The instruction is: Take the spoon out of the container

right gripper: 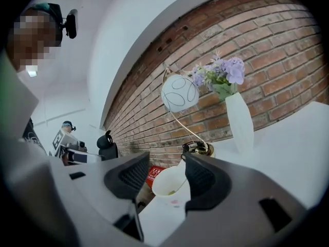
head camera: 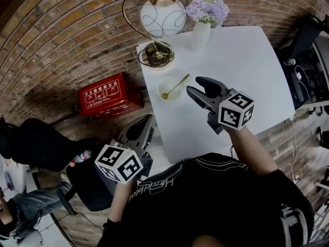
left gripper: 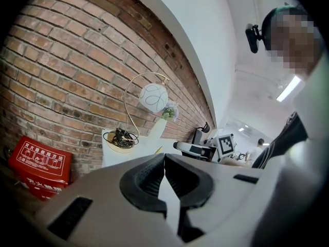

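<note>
A gold spoon [head camera: 176,86] lies in a small white bowl [head camera: 169,91] near the left edge of the white table [head camera: 247,71], its handle sticking out to the upper right. My right gripper [head camera: 198,88] hovers just right of the bowl, open and empty. In the right gripper view the bowl [right gripper: 169,181] shows between the spread fingers [right gripper: 134,175], a short way ahead, with the right gripper [right gripper: 162,176] not touching it. My left gripper [head camera: 138,133] hangs low off the table's left side; in the left gripper view its fingertips [left gripper: 160,171] meet, with the left gripper [left gripper: 163,170] shut on nothing.
At the table's far end stand a gold arc lamp with a white globe shade [head camera: 163,17] and a white vase of purple flowers [head camera: 202,32]. A red box [head camera: 109,94] sits on the floor left of the table. Brick wall runs behind.
</note>
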The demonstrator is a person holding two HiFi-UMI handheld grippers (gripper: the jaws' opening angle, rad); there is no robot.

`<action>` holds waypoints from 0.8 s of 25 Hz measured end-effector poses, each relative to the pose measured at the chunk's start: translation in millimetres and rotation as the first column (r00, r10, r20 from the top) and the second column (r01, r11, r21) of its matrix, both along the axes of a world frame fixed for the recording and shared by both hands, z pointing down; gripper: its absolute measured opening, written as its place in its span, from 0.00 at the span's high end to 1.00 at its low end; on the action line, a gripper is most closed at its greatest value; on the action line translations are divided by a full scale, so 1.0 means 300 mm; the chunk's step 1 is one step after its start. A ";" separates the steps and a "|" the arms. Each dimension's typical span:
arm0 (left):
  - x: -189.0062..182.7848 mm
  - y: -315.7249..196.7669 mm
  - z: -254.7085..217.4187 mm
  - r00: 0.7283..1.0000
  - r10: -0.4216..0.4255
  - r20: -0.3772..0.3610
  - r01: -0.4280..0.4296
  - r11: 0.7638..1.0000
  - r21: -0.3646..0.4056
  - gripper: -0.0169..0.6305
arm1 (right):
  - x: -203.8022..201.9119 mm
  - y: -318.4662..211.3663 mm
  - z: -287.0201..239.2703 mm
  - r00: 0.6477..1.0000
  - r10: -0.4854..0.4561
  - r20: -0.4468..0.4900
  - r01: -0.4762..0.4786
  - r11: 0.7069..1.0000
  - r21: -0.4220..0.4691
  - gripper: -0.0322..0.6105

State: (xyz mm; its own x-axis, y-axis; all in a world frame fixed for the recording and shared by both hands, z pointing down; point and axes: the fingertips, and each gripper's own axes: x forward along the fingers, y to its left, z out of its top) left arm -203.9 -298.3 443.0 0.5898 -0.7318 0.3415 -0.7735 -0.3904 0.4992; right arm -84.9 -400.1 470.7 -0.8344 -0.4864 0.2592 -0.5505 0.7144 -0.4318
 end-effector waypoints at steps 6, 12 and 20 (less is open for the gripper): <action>-0.032 -0.044 0.050 1.000 -0.013 -0.007 0.012 0.999 -0.032 0.97 | -0.021 -0.078 0.116 0.999 0.002 -0.047 -0.003 1.000 -0.027 0.67; -0.046 -0.079 0.088 0.999 -0.032 -0.016 0.031 0.998 -0.055 0.97 | -0.038 -0.126 0.197 0.998 -0.005 -0.060 0.002 0.998 -0.058 0.67; -0.063 -0.094 0.124 0.998 -0.051 -0.019 0.050 0.996 -0.076 0.97 | -0.066 -0.150 0.269 0.996 -0.027 -0.082 0.021 0.997 -0.070 0.67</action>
